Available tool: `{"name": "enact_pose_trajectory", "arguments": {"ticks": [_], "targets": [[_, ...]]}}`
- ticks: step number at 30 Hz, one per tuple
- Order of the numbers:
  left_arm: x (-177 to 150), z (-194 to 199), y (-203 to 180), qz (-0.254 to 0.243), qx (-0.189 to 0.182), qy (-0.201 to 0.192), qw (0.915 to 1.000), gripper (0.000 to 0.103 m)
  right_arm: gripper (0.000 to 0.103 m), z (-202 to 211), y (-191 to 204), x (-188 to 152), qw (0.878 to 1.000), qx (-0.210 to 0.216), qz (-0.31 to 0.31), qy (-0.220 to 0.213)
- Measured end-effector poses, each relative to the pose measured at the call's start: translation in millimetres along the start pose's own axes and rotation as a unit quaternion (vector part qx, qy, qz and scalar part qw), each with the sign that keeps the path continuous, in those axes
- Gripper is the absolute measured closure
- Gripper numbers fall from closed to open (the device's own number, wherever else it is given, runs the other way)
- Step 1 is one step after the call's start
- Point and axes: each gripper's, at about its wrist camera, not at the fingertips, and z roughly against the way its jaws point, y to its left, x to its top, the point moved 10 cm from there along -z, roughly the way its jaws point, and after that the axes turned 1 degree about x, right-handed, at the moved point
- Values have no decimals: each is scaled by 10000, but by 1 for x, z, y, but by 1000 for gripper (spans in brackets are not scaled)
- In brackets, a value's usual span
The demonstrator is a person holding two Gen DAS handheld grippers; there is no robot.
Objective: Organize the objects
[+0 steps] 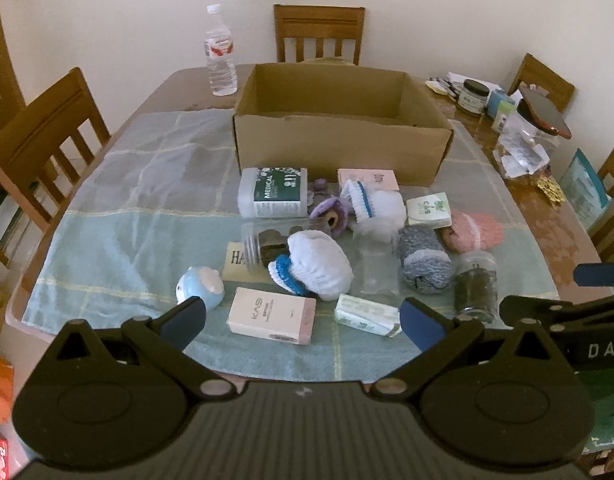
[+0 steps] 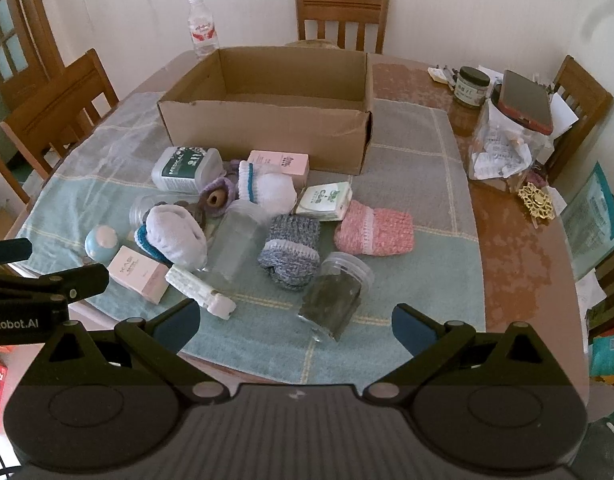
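Nothing looks sorted yet: the cardboard box [image 1: 343,136] appears empty, while socks, jars and small packets lie heaped on the cloth [image 1: 127,200]. The left gripper [image 1: 303,320] and right gripper [image 2: 297,322] hover with jaws spread, holding nothing.

Box: cardboard box [image 1: 339,140] sits on the cloth [image 1: 139,208], behind the pile.
Bottle: water bottle [image 1: 220,54] stands behind the box's left corner.
Pile front: KAS carton [image 1: 271,315] lies left of the herb jar [image 1: 475,286].
Table right: clutter bag [image 2: 503,152] rests off the cloth.
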Motion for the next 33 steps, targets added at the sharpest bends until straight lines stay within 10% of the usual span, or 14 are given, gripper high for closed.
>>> {"name": "enact_pose_trajectory", "arguments": {"ticks": [33], "targets": [[-42,-61,19,-919,-690,-86,9933,0,0,-34,14,-33,9990,-260,-330,-164]]}}
